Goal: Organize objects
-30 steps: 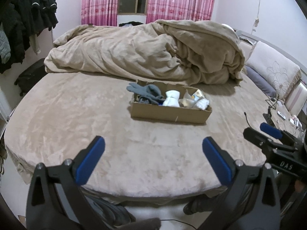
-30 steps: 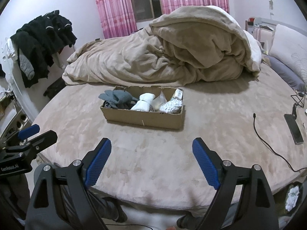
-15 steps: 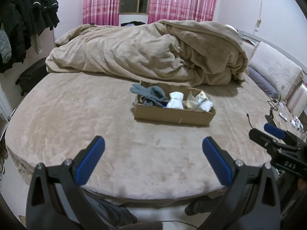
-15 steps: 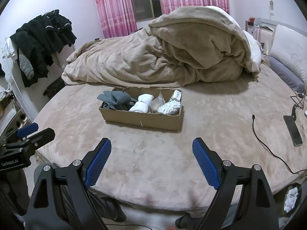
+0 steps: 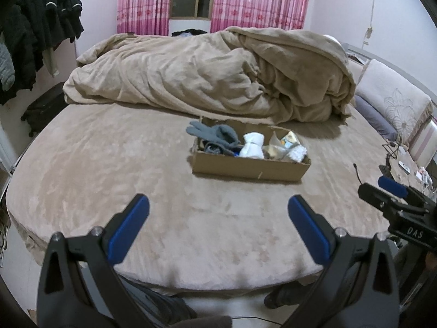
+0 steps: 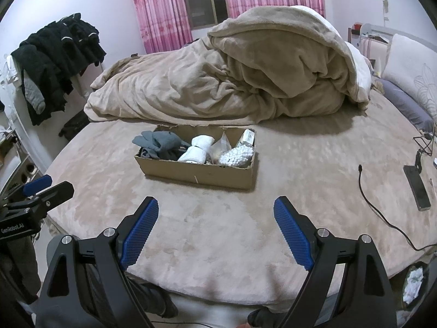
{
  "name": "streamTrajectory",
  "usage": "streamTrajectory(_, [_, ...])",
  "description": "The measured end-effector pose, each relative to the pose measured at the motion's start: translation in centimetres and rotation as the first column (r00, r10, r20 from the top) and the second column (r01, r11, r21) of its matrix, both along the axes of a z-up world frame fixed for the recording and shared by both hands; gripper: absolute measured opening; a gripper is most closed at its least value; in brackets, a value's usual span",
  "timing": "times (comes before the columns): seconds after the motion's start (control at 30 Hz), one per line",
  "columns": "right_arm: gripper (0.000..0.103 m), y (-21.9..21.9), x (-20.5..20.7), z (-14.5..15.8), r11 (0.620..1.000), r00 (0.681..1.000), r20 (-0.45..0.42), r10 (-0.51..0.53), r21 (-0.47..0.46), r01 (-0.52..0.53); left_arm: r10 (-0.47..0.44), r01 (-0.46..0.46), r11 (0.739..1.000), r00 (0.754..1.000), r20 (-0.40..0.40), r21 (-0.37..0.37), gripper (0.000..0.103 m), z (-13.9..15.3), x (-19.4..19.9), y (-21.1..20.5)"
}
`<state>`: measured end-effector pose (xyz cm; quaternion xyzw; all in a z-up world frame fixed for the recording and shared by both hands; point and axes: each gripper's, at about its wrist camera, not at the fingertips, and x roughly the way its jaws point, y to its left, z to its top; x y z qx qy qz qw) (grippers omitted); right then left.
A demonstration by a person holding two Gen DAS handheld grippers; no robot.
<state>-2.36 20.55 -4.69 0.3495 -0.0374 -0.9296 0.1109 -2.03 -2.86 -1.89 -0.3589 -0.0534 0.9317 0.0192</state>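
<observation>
Closer now — cardboard box (image 5: 250, 168) (full); left gripper (image 5: 218, 213) spread.

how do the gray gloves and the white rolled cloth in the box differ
The gray gloves lie loose and spread at the cardboard box's left end, fingers hanging over the rim. The white rolled cloth is a tight bundle beside them, nearer the middle and inside the walls. Both are soft fabric.
</observation>
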Motion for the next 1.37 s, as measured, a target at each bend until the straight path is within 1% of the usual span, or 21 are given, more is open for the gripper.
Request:
streamTrajectory(0.43, [0.089, 0.0, -0.4, -0.2, 1.000, 1.000, 0.007, 0.002, 0.000, -0.002, 0.005, -0.005, 1.000, 1.000, 0.005, 0.002, 0.102, -0.6, -0.7, -0.3])
streamTrajectory(1.1, [0.089, 0.0, -0.8, -0.4, 1.000, 1.000, 0.012, 0.006, -0.005, -0.006, -0.020, 0.020, 1.000, 1.000, 0.017, 0.000, 0.102, -1.0, -1.5, -0.1])
streamTrajectory(1.37, [0.089, -0.1, -1.2, -0.8, 1.000, 1.000, 0.020, 0.011, -0.012, -0.011, -0.047, 0.047, 0.999, 0.999, 0.024, -0.004, 0.102, -1.5, -2.3, 0.2])
